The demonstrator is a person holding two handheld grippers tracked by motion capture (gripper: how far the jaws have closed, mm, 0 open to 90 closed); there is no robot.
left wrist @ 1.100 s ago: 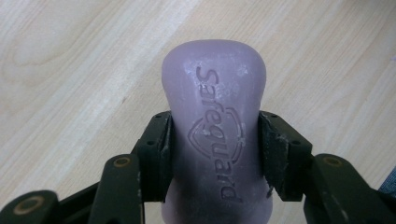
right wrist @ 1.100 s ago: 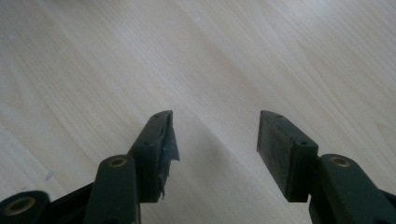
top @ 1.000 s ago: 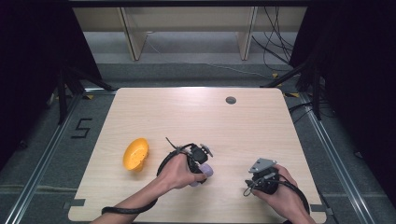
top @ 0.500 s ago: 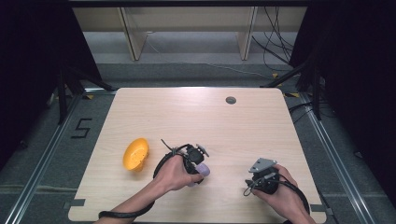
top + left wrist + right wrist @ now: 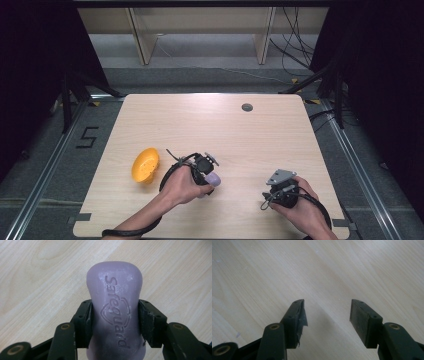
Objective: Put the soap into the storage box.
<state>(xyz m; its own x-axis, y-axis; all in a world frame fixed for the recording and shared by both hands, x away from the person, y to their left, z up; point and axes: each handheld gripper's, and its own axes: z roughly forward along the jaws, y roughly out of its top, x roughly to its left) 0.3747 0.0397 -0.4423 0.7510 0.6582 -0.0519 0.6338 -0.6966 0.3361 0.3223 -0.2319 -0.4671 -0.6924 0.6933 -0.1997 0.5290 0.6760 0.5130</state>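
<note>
- Near the front middle of the pale wooden worktop (image 5: 210, 120), the left claw (image 5: 212, 176) is seen in the high view, carried by the person's left hand (image 5: 182, 186), with its cable looped beside the wrist
- A lilac bar of soap (image 5: 115, 312) is grasped between the left claw's two black jaws; in the left gripper view both pads are pressed against the bar's narrowed sides
- The word "Safeguard" and a shield mark are stamped into the bar's upper face, which is turned toward the camera
- The bar's rounded far end is seen past the jaw tips, with wood grain behind it; whether the bar rests on the wood or is held just above it cannot be told
- In the high view the soap (image 5: 214, 179) is seen as a small lilac patch at the fingertips of the left hand
- An orange bowl-shaped dish (image 5: 145, 164) is tilted on the worktop just to the left of the left hand, apart from the soap
- The right claw (image 5: 326, 315) is released: its jaws are spread wide, and bare wood is seen between them
- In the high view the right claw (image 5: 268, 200) is held in the right hand (image 5: 300, 207) near the front right edge, well apart from the soap, with a grey three-cornered plate on top
- A small dark round grommet (image 5: 247, 107) is set into the worktop near its far edge
</note>
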